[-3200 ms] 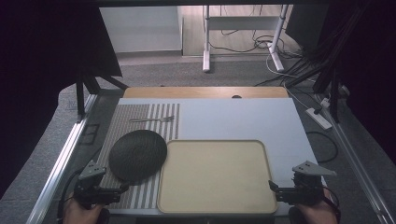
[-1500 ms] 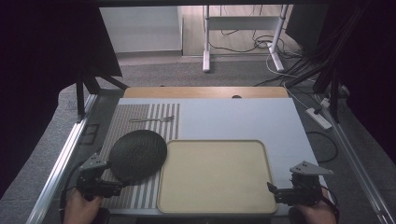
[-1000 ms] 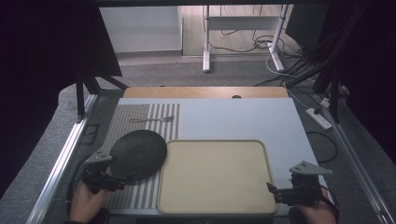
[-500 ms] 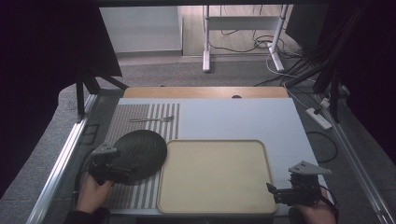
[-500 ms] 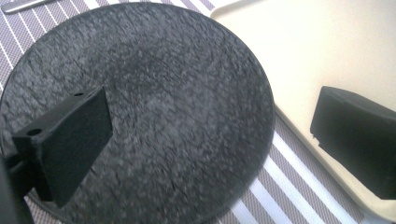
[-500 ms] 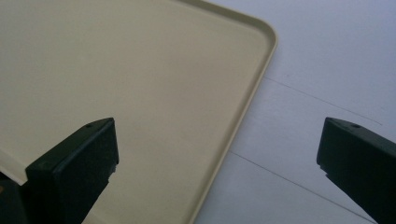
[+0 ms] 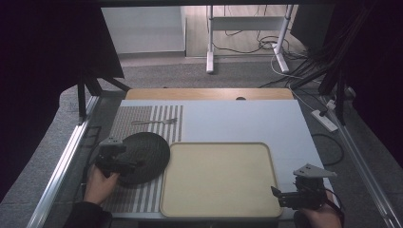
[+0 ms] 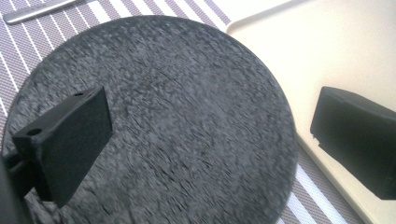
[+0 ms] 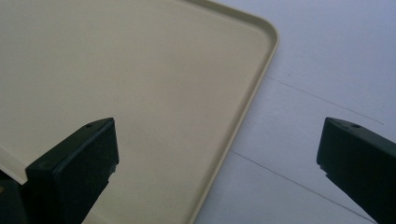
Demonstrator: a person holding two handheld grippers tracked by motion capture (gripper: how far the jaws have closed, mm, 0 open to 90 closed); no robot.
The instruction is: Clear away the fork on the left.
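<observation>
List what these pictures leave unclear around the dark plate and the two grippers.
- Dark round plate: high view, its near-left edge is hidden by the left gripper.
- Fork: high view, too small for detail; left gripper view cuts it off.
- Right gripper: high view, height above the beige tray unclear.

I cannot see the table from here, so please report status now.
Left claw open over the dark round plate, not gripping. Right claw open at the beige tray corner. Nothing in the way.

Fork (image 7: 155,121) on striped placemat (image 7: 142,113), power strip (image 7: 324,119), possibly, on floor
</observation>
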